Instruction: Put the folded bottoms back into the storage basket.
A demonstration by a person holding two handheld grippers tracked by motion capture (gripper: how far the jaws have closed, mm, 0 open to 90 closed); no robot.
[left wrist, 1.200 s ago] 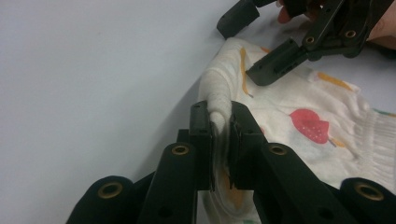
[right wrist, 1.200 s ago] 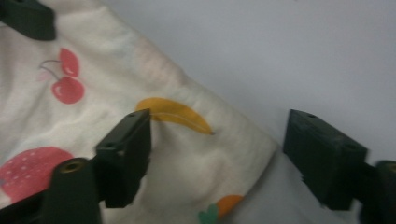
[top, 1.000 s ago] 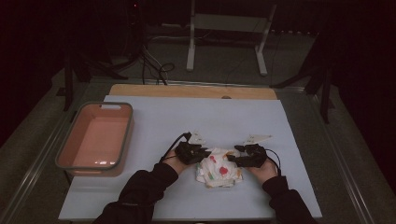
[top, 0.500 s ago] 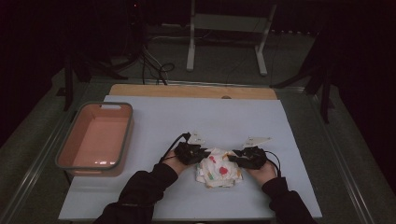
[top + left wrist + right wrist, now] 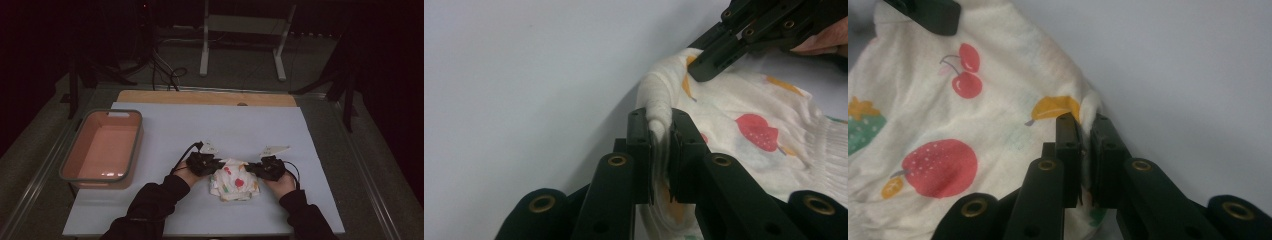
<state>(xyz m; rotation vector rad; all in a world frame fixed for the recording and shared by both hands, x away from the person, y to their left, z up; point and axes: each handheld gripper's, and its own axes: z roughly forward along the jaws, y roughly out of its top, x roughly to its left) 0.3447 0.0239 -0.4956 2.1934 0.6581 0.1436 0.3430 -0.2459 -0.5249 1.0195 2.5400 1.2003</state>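
Note:
A cream cloth with a fruit print [image 5: 234, 182] lies bunched on the pale blue mat near the table's front. My left gripper [image 5: 214, 167] is at the cloth's left edge, shut on a rolled fold of the cloth [image 5: 659, 107] that sticks up between its pads. My right gripper [image 5: 253, 169] is at the cloth's right edge. Its jaws have just been closing and now pinch the cloth's hem [image 5: 1088, 117] beside a yellow banana print. In the left gripper view the right gripper's jaws show at the top right, on the cloth [image 5: 754, 115].
A pink tub [image 5: 104, 148] with a grey rim stands on the mat [image 5: 220, 125] at the left, with nothing in it. A white metal frame [image 5: 240, 40] stands beyond the table's far wooden edge, with cables on the floor.
The right gripper's jaws have come together on the cloth's right edge. Both hands and the cloth have kept their places.

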